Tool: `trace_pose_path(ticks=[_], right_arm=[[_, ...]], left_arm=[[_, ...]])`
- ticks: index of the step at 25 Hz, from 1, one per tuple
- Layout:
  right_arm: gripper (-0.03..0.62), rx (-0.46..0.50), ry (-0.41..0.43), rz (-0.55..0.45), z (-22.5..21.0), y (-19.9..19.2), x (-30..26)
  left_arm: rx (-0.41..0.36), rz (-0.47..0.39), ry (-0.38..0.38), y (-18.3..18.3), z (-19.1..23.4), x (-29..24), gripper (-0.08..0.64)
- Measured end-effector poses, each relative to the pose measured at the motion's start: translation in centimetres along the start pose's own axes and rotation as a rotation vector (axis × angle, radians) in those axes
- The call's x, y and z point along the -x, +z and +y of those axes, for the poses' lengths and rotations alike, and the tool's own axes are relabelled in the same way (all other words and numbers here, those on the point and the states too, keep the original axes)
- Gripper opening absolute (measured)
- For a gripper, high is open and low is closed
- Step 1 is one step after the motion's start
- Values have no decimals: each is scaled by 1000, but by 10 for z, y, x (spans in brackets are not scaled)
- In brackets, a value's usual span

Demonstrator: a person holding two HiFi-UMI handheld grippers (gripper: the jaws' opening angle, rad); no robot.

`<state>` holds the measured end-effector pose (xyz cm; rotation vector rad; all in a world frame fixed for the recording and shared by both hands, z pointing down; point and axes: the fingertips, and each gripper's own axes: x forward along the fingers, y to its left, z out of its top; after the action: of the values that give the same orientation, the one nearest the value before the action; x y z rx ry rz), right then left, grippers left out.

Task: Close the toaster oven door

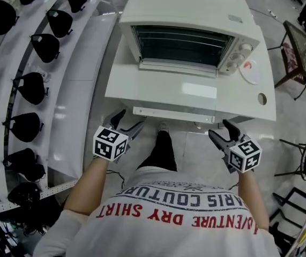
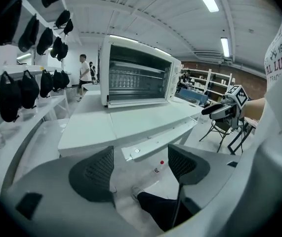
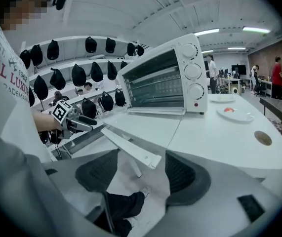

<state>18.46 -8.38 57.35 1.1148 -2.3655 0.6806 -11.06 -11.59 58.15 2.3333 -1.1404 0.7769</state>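
Note:
The white toaster oven (image 1: 187, 15) stands at the back of the white table (image 1: 142, 87). Its door (image 1: 177, 67) is folded down in front of the opening, and the wire racks inside show. Both gripper views see it too: the oven (image 2: 138, 75) straight ahead, the oven (image 3: 165, 80) from its knob side. My left gripper (image 1: 130, 120) hovers off the table's front edge at the left, jaws spread wide, nothing between them (image 2: 141, 164). My right gripper (image 1: 218, 129) is level with it at the right, open and empty (image 3: 141, 169). Neither touches the oven.
A small plate (image 1: 251, 71) with something red lies right of the oven, near a round hole (image 1: 262, 98) in the tabletop. A white bracket (image 1: 174, 114) runs under the front edge. Shelves of black caps (image 1: 32, 87) line the left. Dark chairs (image 1: 303, 47) stand at the right.

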Motion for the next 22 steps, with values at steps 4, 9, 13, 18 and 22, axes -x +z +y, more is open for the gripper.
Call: trace_pose_path(ticks=[4, 9, 13, 18, 22], right_arm=[[289, -6, -16, 42, -10, -15, -20], [288, -22, -23, 109, -18, -35, -46], [288, -27, -12, 153, -19, -49, -61], [288, -29, -26, 163, -22, -52, -73], [282, -28, -28, 157, -23, -49, -78]], left_arm=[[15, 29, -5, -19, 12, -21, 342], [-13, 60, -17, -37, 23, -38, 342], [-28, 89, -28, -47, 31, -51, 342], [-45, 88, -57, -47, 31, -62, 341], [-48, 83, -72, -41, 30, -68, 337]])
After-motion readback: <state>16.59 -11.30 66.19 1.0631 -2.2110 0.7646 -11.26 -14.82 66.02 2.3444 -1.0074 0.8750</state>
